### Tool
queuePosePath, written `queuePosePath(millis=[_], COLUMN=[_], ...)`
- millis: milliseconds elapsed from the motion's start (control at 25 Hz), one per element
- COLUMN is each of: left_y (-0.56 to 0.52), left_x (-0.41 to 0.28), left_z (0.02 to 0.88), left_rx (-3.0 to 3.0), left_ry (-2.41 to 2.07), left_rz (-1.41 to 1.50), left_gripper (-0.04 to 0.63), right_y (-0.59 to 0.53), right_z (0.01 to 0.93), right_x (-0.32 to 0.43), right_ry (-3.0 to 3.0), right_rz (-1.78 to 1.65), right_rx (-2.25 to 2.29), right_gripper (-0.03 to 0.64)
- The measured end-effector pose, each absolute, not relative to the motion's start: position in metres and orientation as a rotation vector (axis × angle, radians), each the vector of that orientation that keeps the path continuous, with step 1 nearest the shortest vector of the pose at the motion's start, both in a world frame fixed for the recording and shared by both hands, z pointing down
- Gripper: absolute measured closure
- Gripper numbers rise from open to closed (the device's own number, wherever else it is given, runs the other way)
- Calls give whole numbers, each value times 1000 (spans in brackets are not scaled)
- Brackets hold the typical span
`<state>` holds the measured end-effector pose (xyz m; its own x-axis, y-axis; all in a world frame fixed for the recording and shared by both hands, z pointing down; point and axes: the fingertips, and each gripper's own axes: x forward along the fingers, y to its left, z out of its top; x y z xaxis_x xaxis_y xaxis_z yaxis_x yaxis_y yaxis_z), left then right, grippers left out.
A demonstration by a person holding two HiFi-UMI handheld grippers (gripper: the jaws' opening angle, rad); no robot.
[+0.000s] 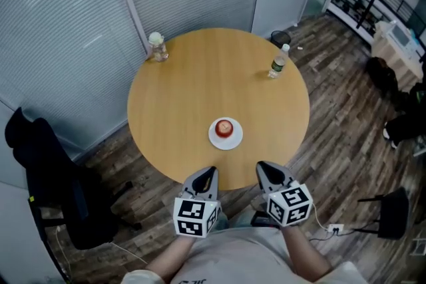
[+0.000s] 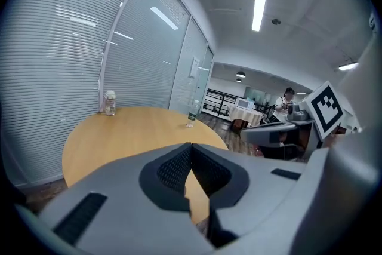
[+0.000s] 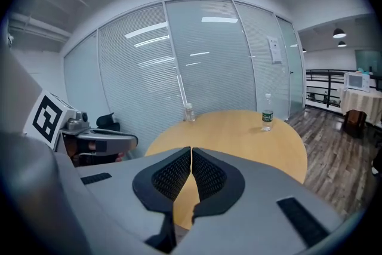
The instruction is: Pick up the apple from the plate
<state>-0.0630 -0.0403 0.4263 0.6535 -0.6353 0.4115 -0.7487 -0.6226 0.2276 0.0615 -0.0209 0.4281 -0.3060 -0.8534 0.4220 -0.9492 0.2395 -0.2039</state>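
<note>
Sitting on a small white plate (image 1: 213, 138): one apple (image 1: 225, 128), red, stem end up, apparently whole. It lies just ahead of both tongs, between their lines and a little nearer the left pair, touching neither.

Handling (judged): firm, rounded and smooth-skinned, so likely to slip or roll under an off-centre pinch. Moderate weight. Bruises if squeezed hard. Best taken across its widest girth, one pad on each flank, clear of the plate's rim. The plate looks light and may slide if nudged.

Left tongs (image 1: 207, 174): jaws closed tip to tip, nothing between them, at the near edge of the counter (image 1: 186, 90).

Right tongs (image 1: 265, 169): jaws likewise together and empty, beside the left pair. Either pair must be spread before a grasp.

Beyond the apple: a clear bottle (image 1: 279, 62) with a green label, far ahead of the right tongs. A small jar (image 1: 157, 46), far ahead of the left tongs.
</note>
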Motion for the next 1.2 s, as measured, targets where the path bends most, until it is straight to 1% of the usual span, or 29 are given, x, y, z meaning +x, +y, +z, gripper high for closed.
queuePosePath(millis=[640, 1200], left_y=[-84, -125], left_x=[-40, -29], left_z=[436, 468], left_rx=[2451, 2406], left_ry=[-1122, -1135], left_rz=[431, 488], left_gripper=[594, 594], right_y=[-80, -114], right_z=[438, 463], right_x=[85, 88], right_ry=[-2287, -2271], right_rz=[651, 693], right_rx=[1608, 1547], right_gripper=[584, 584])
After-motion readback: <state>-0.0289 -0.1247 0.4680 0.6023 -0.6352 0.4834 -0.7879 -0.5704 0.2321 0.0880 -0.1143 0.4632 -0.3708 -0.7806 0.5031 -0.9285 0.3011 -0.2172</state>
